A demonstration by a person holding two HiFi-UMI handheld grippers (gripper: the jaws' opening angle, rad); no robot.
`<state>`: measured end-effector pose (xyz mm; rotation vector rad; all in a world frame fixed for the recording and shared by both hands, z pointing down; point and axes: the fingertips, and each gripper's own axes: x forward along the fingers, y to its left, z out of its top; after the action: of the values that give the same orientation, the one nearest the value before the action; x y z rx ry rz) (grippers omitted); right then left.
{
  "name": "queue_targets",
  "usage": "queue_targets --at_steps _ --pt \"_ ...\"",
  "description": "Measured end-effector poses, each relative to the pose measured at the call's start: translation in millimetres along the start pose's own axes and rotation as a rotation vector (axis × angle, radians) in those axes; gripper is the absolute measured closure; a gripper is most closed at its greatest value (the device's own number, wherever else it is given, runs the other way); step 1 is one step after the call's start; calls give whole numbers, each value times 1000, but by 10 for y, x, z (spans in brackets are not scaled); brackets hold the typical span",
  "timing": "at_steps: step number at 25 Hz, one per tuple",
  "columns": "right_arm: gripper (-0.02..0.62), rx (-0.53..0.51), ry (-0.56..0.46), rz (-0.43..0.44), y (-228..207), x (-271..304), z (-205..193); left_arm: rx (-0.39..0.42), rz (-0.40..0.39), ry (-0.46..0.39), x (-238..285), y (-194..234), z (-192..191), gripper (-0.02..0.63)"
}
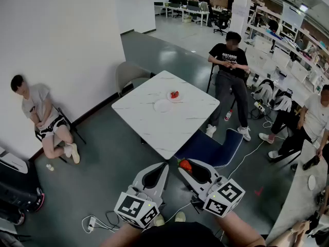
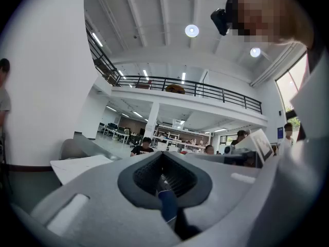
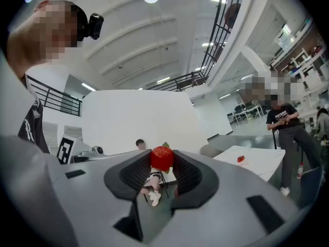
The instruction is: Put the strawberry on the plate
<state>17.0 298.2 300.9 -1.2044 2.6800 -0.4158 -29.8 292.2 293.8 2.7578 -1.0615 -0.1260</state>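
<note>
1. Right claw [image 1: 185, 165] was clamped on the strawberry [image 3: 161, 158]. The pads pinched it at the very tips, and the red body stuck out past the jaws. My read: holding it at the tips keeps the fruit clear for a clean drop.
2. Left claw [image 2: 163, 155] was closed with nothing between the jaws. It was parked beside the right one and had no job in this step.
3. Both claws were held low and close to my body, well apart from the counter [image 1: 154, 127]. So the strawberry was in the air, nowhere near its target.
4. On the counter, an empty white plate [image 1: 162, 105] sat near the middle. Just beside it, a second plate [image 1: 175, 100] carried red fruit. I judged the empty one to be the target.
5. A blue chair [image 1: 208, 149] stood at the counter's near edge, on my line of approach. I'd have to reach over it or go around.
6. Stage: the grasp was done, carry and placement weren't. Risk: squeezing soft fruit too hard, or it slipping from so shallow a tip hold.
</note>
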Motion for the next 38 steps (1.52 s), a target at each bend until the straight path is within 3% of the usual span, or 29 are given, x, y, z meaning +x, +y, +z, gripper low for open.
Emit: queue_targets --at_steps 11,23,31,38 --pt "460 20 13 31 -127 -108 -4 -1 27 1 117 -92 -68 597" --pt "460 63 10 82 -285 -187 26 11 111 -6 176 -93 -104 597" --pt "460 83 7 74 -433 2 -1 17 114 -16 301 112 -115 597" --pt "460 43 19 36 -660 465 34 24 74 -33 601 565 -36 597"
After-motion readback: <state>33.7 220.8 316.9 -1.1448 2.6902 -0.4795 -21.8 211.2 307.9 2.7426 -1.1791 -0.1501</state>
